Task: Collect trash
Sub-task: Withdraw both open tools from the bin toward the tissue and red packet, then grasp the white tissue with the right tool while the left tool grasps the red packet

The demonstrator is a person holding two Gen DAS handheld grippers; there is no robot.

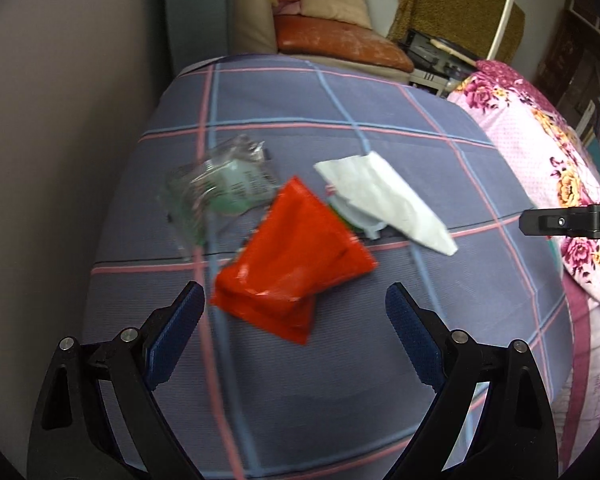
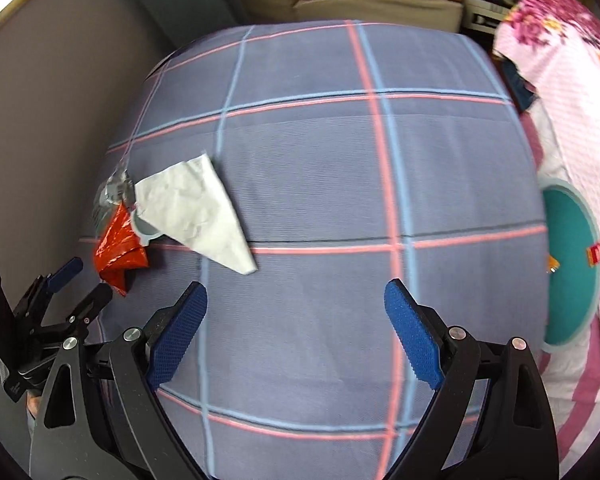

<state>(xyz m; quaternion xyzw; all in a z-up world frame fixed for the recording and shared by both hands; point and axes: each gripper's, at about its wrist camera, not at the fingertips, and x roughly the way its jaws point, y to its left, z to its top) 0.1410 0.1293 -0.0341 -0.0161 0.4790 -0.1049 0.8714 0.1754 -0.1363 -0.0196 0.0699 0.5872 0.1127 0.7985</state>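
**Red wrapper lined up for the first pick**

The trash was seen gathered in a loose cluster on the bed (image 1: 340, 120), which was covered by a plaid sheet. A red wrapper (image 1: 292, 260) lay nearest the left gripper (image 1: 294, 304), its lower edge falling between the two blue-padded fingers (image 1: 176, 336), which were held wide apart with nothing in them. A white tissue (image 1: 384, 200) lay just beyond and to the right, overlapping a small pale lid-like scrap whose nature could not be told. A crumpled clear plastic bag (image 1: 220, 184) lay to the left, touching or nearly touching the wrapper.

The right gripper (image 2: 296, 308) was likewise held apart and empty over bare sheet, well away from the cluster; a teal round container (image 2: 568, 264) was seen at its right, by the floral quilt (image 2: 572, 80).

The step in hand was judged to be the grasp of the red wrapper. It would be done best if the fingers were lowered straddling the wrapper's folded lower end, so that foil alone, not sheet, was pinched. The wrapper looked thin and slippery, so a firm closing on the doubled fold was advised. Neighbouring pieces could be dragged along if it were lifted hastily.
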